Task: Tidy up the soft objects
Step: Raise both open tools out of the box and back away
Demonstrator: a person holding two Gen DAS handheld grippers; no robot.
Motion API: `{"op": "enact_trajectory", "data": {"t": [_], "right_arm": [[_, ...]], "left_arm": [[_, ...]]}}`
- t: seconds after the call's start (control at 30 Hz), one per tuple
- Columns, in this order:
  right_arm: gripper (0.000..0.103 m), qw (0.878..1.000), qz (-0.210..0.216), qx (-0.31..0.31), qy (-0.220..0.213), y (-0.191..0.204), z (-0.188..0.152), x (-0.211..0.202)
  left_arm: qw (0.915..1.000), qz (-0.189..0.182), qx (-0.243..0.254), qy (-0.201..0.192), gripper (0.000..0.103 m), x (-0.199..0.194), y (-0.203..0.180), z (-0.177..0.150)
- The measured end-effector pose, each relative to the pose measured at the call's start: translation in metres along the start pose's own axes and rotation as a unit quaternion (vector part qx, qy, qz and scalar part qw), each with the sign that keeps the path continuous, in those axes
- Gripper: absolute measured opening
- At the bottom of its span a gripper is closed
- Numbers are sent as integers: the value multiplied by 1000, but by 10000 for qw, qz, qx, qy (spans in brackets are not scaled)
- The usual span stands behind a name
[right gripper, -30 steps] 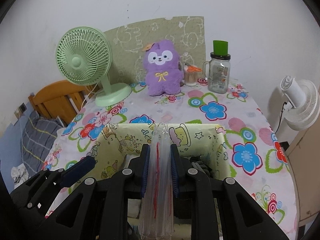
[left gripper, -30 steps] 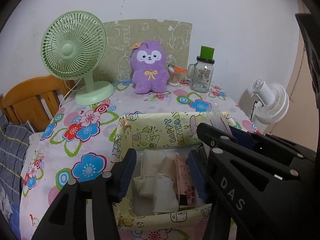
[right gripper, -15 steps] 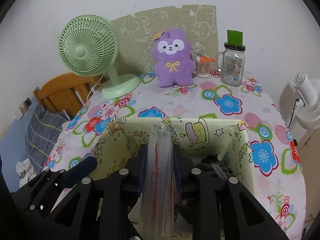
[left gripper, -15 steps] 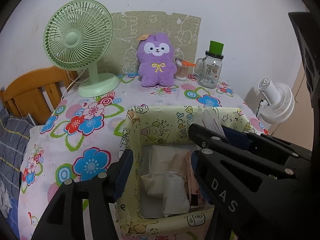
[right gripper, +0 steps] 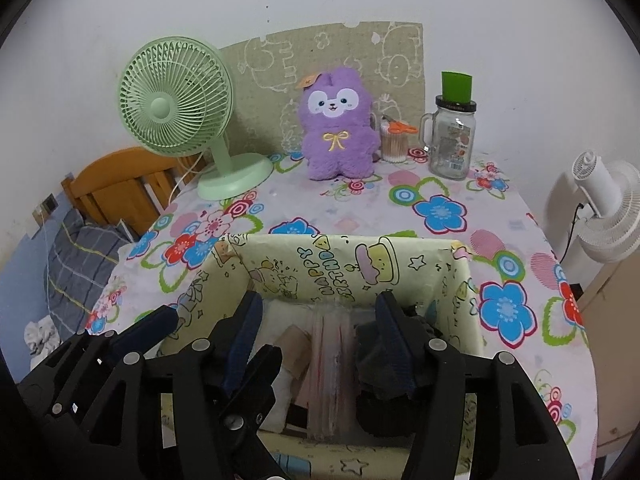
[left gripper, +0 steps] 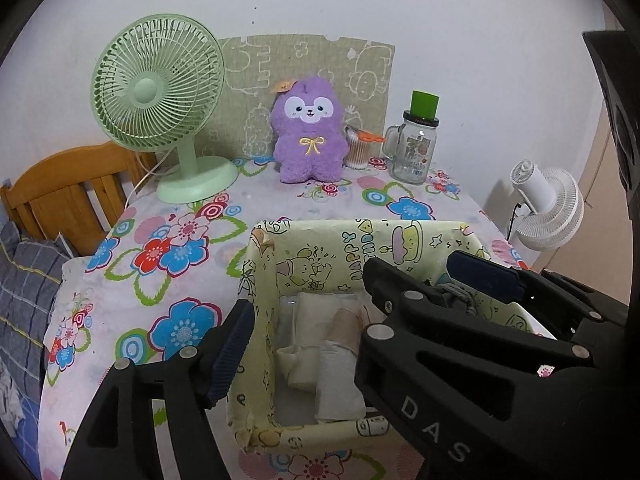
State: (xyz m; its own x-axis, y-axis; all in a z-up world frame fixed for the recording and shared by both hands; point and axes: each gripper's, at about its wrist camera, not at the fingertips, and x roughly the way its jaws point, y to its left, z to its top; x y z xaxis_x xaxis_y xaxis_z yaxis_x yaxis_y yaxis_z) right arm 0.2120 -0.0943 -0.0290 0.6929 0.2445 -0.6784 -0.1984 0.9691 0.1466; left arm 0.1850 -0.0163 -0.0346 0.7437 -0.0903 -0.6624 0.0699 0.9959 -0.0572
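Now both the right gripper (right gripper: 318, 322) and left gripper (left gripper: 304, 324) have just opened, holding nothing, above the box (right gripper: 460, 280)

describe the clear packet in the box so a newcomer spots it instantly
On the flowered tablecloth stands a yellow cartoon-print box. Inside it, between the right gripper's open jaws, stands the clear packet. Unlike the beige folded cloths on one side and the dark bundle on the other, it is see-through with pink-red stripes.

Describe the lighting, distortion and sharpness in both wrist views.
Left wrist view: even indoor light, strong fisheye bending with dark corners, purple plush sharp. Right wrist view: the same soft light, the green fan and the box crisp, near fingers dark, hiding detail.
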Motion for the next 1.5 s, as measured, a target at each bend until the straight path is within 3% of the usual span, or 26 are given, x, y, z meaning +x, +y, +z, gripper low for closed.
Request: {"op": "enact_trajectory", "data": {"t": [0.13, 0.63, 1.5], "right_arm": [[72, 9999, -89, -24, -70, 1, -3, -11], [79, 9987, -287, -22, -414, 0, -13, -54], [81, 9957, -401, -40, -832, -1, -38, -116]], "left_arm": [[10000, -4, 1, -34, 77, -8, -1, -2], [9994, 31, 152, -308, 86, -42, -15, -7], [9973, 133, 316, -656, 95, -92, -35, -27]]}}
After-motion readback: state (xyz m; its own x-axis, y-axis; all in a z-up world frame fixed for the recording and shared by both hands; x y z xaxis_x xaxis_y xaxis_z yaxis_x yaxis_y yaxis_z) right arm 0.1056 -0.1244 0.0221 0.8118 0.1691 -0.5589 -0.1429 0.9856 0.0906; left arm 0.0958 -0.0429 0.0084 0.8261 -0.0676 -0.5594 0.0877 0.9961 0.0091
